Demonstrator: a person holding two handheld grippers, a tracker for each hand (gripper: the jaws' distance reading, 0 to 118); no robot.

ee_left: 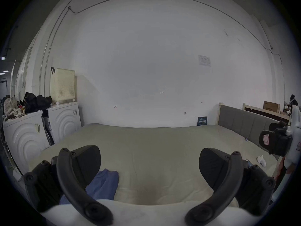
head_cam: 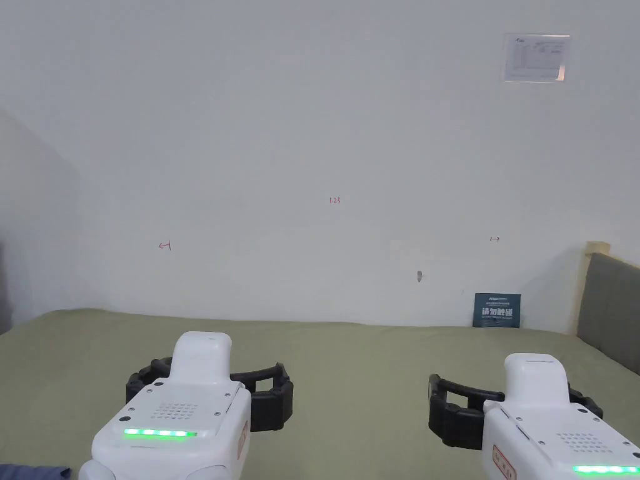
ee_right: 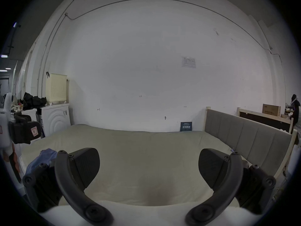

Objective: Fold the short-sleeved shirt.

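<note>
1. The left gripper (ee_left: pixel 149 169) and right gripper (ee_right: pixel 149 168) hover over the bed (head_cam: pixel 350 362), jaws spread wide, holding nothing.
2. In the left gripper view the blue shirt (ee_left: pixel 104 185) lies crumpled on the bed's near left edge, partly hidden behind the left jaw.
3. In the head view a cut-off corner of it shows.
4. The gripper views add washing machines (ee_left: pixel 63 120) and a laundry basket (ee_left: pixel 62 85) at far left.

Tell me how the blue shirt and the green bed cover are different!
The shirt is blue; the bed cover is pale green. The shirt is bunched in a small heap near the bed's left edge, while the cover is spread flat and smooth. The shirt is far smaller than the cover it lies on. Both are soft cloth, and neither is held: the left tongs and right tongs are open above them.
</note>
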